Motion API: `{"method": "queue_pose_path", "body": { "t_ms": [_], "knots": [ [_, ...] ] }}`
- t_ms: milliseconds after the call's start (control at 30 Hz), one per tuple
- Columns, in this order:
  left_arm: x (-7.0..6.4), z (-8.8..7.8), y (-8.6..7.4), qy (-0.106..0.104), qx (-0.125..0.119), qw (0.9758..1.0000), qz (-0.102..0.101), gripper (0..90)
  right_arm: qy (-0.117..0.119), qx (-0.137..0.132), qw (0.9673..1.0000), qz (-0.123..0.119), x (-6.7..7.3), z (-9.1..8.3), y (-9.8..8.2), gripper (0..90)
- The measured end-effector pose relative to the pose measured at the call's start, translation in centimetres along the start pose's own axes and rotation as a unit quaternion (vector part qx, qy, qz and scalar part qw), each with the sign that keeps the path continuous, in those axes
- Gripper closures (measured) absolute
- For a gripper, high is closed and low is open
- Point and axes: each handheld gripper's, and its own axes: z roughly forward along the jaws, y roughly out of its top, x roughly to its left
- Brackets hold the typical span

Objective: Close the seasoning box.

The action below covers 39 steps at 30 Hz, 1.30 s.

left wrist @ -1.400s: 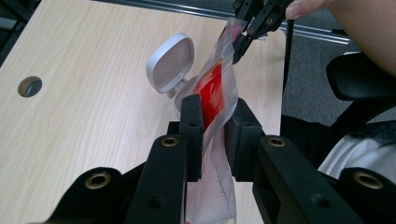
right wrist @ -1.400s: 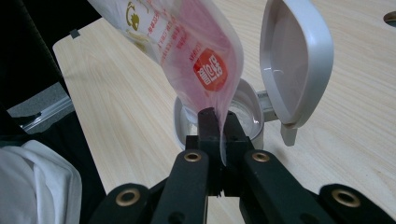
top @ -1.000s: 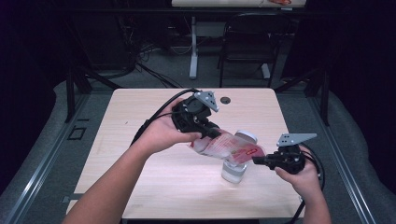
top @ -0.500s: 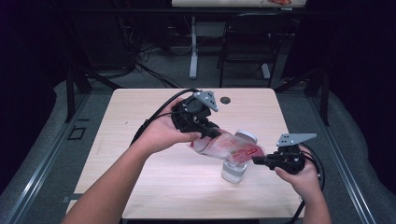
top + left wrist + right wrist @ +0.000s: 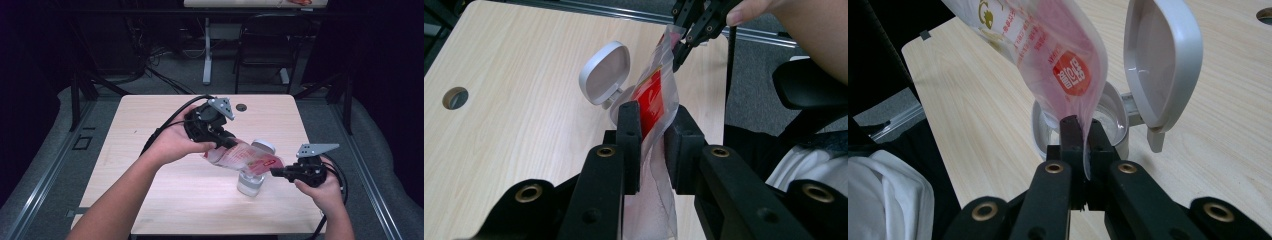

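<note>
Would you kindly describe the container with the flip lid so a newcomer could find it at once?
Look at the wooden table, toward its near right part. A small clear container stands there under the pouch held by both grippers, its grey lid flipped open.

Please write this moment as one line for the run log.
left gripper: shut on pouch | right gripper: shut on pouch | pouch over open jar | lid flipped up
</note>
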Motion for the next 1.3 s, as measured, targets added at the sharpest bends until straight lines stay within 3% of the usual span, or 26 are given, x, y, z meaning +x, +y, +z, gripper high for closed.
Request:
{"method": "queue_pose_path", "body": {
  "t_ms": [1300],
  "knots": [
    [0.15,-0.45,-0.64,0.002,-0.005,1.0000,-0.002,79.1,-0.009,-0.002,0.9999,-0.008,0.47,-0.01,0.40,90.0]
  ]
}}
